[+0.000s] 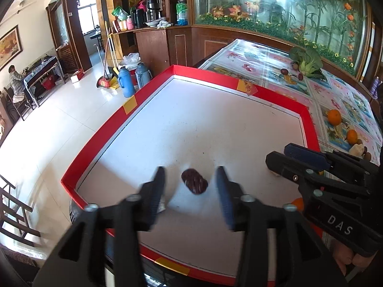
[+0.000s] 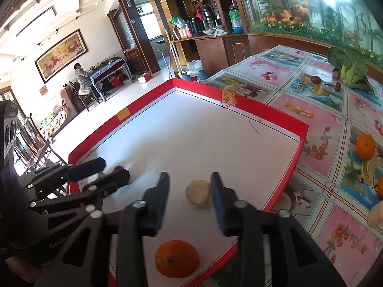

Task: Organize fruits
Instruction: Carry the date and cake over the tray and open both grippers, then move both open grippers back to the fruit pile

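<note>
A red-rimmed shallow box (image 1: 270,91) with a white floor lies on the table; it also shows in the right wrist view (image 2: 263,106). A dark red date (image 1: 194,181) is between the fingers of my open left gripper (image 1: 191,181), just above or on the box floor. My open right gripper (image 2: 190,187) straddles a pale cream round fruit (image 2: 198,193) resting on the box floor. An orange (image 2: 176,258) lies in the box under the right gripper. The right gripper (image 1: 282,157) also shows in the left wrist view, the left gripper (image 2: 107,167) in the right wrist view.
On the flowered tablecloth (image 2: 318,119) to the right lie two oranges (image 1: 334,117), (image 1: 352,136), a pale fruit (image 2: 375,214), a leafy green vegetable (image 2: 352,68) and small dark fruits (image 1: 284,71). The table's left edge drops to a tiled floor with thermos flasks (image 1: 125,81).
</note>
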The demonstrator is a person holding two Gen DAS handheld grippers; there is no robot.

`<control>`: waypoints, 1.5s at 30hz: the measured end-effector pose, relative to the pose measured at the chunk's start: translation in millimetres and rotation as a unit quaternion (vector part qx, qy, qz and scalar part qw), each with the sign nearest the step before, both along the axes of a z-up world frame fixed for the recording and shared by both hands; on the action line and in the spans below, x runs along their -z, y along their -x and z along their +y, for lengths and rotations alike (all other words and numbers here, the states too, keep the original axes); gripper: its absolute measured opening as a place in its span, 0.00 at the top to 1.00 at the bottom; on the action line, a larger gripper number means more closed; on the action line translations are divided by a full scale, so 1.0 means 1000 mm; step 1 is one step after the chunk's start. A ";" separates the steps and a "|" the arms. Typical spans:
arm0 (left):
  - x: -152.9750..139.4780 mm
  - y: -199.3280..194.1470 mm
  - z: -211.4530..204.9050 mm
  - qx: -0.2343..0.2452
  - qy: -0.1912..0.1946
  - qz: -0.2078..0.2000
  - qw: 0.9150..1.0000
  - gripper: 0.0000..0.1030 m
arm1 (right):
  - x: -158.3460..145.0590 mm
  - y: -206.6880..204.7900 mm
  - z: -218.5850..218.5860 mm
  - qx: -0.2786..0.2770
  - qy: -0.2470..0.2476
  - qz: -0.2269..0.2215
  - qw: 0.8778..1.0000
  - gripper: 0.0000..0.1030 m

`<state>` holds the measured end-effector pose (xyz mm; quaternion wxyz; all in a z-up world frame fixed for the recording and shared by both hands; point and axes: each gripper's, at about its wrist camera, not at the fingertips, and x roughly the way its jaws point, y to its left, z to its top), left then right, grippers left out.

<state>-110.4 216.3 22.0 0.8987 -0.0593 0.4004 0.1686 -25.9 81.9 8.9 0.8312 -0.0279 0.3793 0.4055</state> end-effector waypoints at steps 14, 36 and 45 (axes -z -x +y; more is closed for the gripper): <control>-0.008 0.007 0.004 -0.033 -0.017 -0.006 0.999 0.04 | -0.022 -0.003 -0.031 0.051 -0.057 -0.023 0.997 0.36; -0.015 0.001 -0.063 0.052 -0.065 0.012 0.996 0.02 | -0.032 -0.043 -0.180 0.231 -0.107 -0.008 0.967 0.32; -0.017 -0.006 -0.075 0.058 -0.063 0.020 0.996 0.02 | -0.030 -0.055 -0.261 0.293 -0.119 0.020 0.948 0.32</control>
